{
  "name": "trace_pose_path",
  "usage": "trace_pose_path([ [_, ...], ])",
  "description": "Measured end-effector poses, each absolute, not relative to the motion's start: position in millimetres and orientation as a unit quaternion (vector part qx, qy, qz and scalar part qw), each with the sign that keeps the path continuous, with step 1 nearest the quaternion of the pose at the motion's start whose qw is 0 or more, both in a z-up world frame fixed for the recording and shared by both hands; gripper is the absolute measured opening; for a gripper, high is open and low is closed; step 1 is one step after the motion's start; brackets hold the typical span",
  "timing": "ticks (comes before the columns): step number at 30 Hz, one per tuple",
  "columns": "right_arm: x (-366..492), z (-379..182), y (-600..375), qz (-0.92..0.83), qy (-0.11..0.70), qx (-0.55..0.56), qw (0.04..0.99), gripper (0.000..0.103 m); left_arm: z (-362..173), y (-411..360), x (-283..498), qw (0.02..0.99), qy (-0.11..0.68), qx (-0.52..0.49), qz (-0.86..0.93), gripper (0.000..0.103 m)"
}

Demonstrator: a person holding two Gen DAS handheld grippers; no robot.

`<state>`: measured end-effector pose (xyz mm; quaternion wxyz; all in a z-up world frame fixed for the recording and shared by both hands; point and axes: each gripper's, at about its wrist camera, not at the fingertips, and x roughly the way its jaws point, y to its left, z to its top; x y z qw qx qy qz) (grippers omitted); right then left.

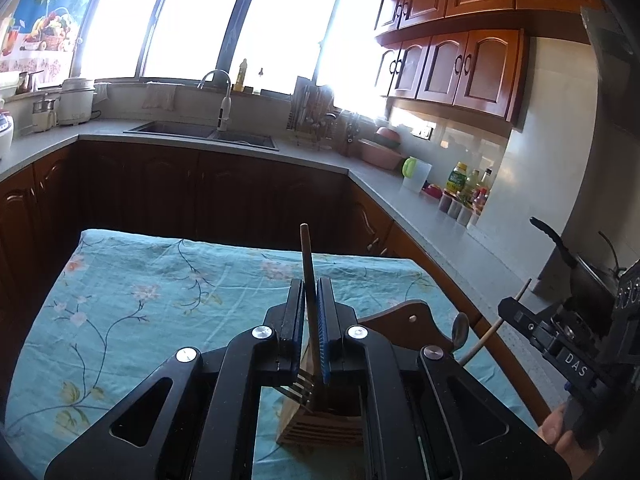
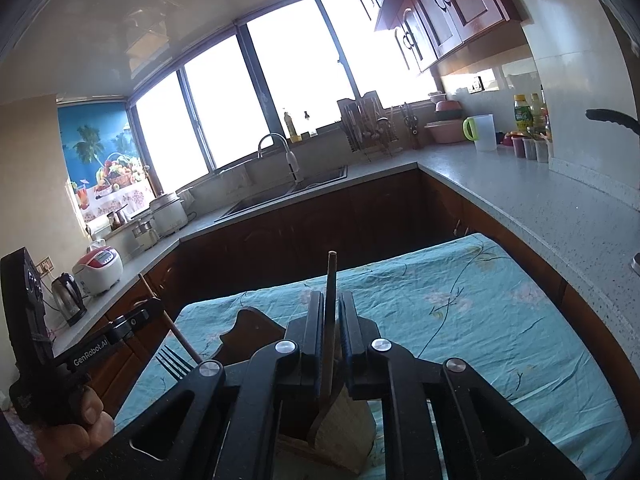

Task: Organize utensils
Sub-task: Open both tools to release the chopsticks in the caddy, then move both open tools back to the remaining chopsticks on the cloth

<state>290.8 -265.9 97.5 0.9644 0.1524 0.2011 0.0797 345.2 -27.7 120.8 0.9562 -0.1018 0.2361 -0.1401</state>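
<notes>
My left gripper (image 1: 310, 292) is shut on a fork (image 1: 307, 264) with a wooden handle. The handle points up and the tines (image 1: 298, 391) hang just above a wooden slatted utensil holder (image 1: 320, 428) on the teal floral cloth (image 1: 152, 300). My right gripper (image 2: 331, 304) is shut on a spoon by its wooden handle (image 2: 330, 280), over the same holder (image 2: 340, 428). The spoon's bowl (image 1: 460, 330) shows in the left wrist view. The left gripper's fork tines (image 2: 172, 362) show at the left of the right wrist view.
A brown wooden board (image 1: 404, 320) lies on the cloth behind the holder. A grey countertop (image 1: 420, 216) wraps around, with a sink (image 1: 200, 132), a utensil rack (image 1: 312, 120), bottles (image 1: 464, 188), a pan (image 1: 580, 272) and a kettle (image 2: 68, 296).
</notes>
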Motion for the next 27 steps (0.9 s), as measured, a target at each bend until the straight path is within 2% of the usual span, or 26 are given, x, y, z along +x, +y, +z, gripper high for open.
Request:
trace_pose_path([
  [1, 290.2, 98.0, -266.1, 0.079, 0.202, 0.152, 0.964, 0.016, 122.7, -26.8, 343.6, 0.956, 0.236, -0.103, -0.140, 0.007],
  [2, 288.8, 98.9, -267.1, 0.081, 0.200, 0.155, 0.964, 0.030, 124.2, -25.7, 341.3, 0.956, 0.234, -0.105, -0.141, 0.011],
  [3, 286.9, 99.8, -268.6, 0.083, 0.197, 0.160, 0.964, 0.039, 126.5, -24.1, 338.4, 0.956, 0.232, -0.108, -0.141, 0.023],
  [4, 283.5, 102.0, -270.6, 0.084, 0.190, 0.166, 0.964, 0.052, 128.9, -22.5, 334.9, 0.957, 0.229, -0.111, -0.138, 0.031],
  [5, 279.6, 104.8, -272.7, 0.084, 0.183, 0.170, 0.965, 0.056, 131.8, -19.8, 330.3, 0.959, 0.223, -0.115, -0.132, 0.044],
  [7, 272.1, 111.1, -276.0, 0.084, 0.170, 0.176, 0.966, 0.060, 137.7, -14.1, 320.6, 0.960, 0.215, -0.124, -0.130, 0.046],
  [8, 267.9, 113.9, -277.8, 0.086, 0.164, 0.180, 0.966, 0.067, 139.5, -11.2, 316.7, 0.959, 0.215, -0.127, -0.131, 0.049],
  [9, 263.8, 117.1, -279.6, 0.088, 0.158, 0.184, 0.966, 0.071, 140.9, -8.4, 311.7, 0.959, 0.216, -0.130, -0.130, 0.056],
  [10, 259.7, 119.7, -281.2, 0.089, 0.155, 0.188, 0.966, 0.081, 141.4, -5.4, 306.3, 0.959, 0.215, -0.132, -0.128, 0.061],
  [11, 256.1, 121.7, -282.3, 0.089, 0.152, 0.192, 0.965, 0.092, 141.5, -2.0, 299.7, 0.959, 0.216, -0.134, -0.123, 0.073],
  [12, 249.9, 123.0, -283.6, 0.092, 0.148, 0.195, 0.965, 0.095, 140.9, 1.6, 292.3, 0.960, 0.215, -0.135, -0.115, 0.081],
  [17, 219.7, 118.8, -287.2, 0.097, 0.145, 0.199, 0.964, 0.098, 126.5, 20.1, 258.7, 0.958, 0.230, -0.141, -0.099, 0.082],
  [27, 171.5, 68.6, -283.0, 0.095, 0.219, 0.203, 0.949, 0.098, 71.8, 45.1, 210.5, 0.935, 0.308, -0.163, -0.071, 0.082],
])
